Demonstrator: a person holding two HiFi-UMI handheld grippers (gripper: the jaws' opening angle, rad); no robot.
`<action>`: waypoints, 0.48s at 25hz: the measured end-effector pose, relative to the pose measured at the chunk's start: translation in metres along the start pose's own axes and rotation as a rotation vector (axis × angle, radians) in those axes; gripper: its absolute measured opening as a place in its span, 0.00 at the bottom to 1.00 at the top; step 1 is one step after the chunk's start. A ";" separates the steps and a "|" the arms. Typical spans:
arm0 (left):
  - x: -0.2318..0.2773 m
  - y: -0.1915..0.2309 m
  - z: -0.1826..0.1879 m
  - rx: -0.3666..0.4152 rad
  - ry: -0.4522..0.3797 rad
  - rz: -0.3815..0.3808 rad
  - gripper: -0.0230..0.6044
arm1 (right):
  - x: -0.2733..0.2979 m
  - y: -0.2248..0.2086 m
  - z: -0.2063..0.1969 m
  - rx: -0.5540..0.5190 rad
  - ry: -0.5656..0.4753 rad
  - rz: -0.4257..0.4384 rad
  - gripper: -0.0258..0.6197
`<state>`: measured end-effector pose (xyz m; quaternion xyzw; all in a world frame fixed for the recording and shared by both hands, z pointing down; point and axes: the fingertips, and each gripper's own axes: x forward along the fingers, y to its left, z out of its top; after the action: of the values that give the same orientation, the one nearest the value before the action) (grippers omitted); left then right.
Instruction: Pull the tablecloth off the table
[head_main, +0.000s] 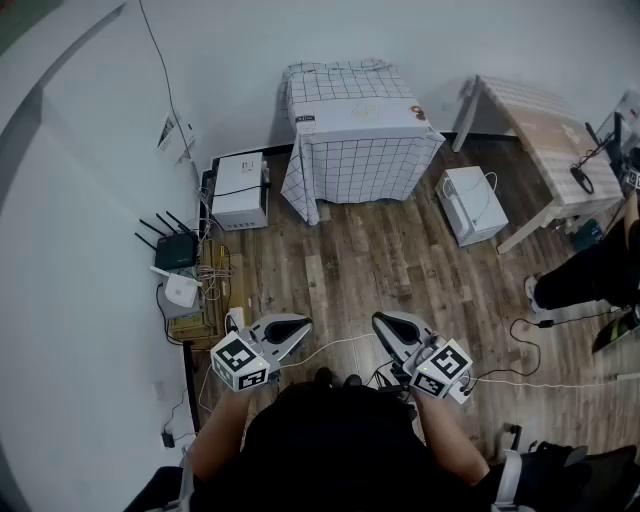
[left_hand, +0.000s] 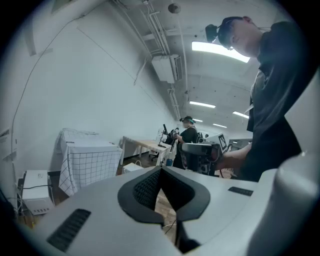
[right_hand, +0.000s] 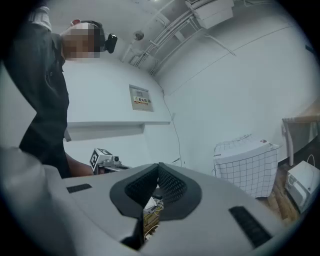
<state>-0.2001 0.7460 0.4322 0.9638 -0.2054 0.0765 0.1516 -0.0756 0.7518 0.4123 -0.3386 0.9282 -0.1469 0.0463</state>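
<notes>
A white tablecloth with a dark grid (head_main: 360, 150) covers a small table against the far wall and hangs down its front and sides. The same cloth (left_hand: 87, 162) shows far off in the left gripper view, and the cloth (right_hand: 247, 165) shows again at the right of the right gripper view. My left gripper (head_main: 300, 324) and right gripper (head_main: 382, 320) are held close to the person's body, well short of the table. Both are shut with nothing between their jaws. The left gripper (left_hand: 161, 172) and right gripper (right_hand: 158, 167) tips meet in their own views.
A white box (head_main: 240, 190) stands left of the table, a white appliance (head_main: 472, 205) to its right. A wooden table (head_main: 555, 150) stands at the right. Routers and cables (head_main: 180, 270) lie along the left wall. Another person (left_hand: 189, 135) stands farther back. A cable (head_main: 540, 385) crosses the wooden floor.
</notes>
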 end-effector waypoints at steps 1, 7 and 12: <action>0.000 -0.001 0.003 0.004 -0.005 0.005 0.05 | -0.005 -0.005 0.002 -0.004 -0.003 -0.008 0.07; 0.013 0.001 0.003 0.009 -0.026 0.006 0.05 | -0.026 -0.029 0.007 -0.044 0.003 -0.029 0.07; 0.024 -0.009 0.015 0.018 -0.059 -0.017 0.05 | -0.038 -0.035 0.004 -0.091 0.024 -0.047 0.07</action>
<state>-0.1730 0.7399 0.4206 0.9688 -0.2008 0.0484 0.1373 -0.0239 0.7500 0.4185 -0.3603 0.9262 -0.1096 0.0165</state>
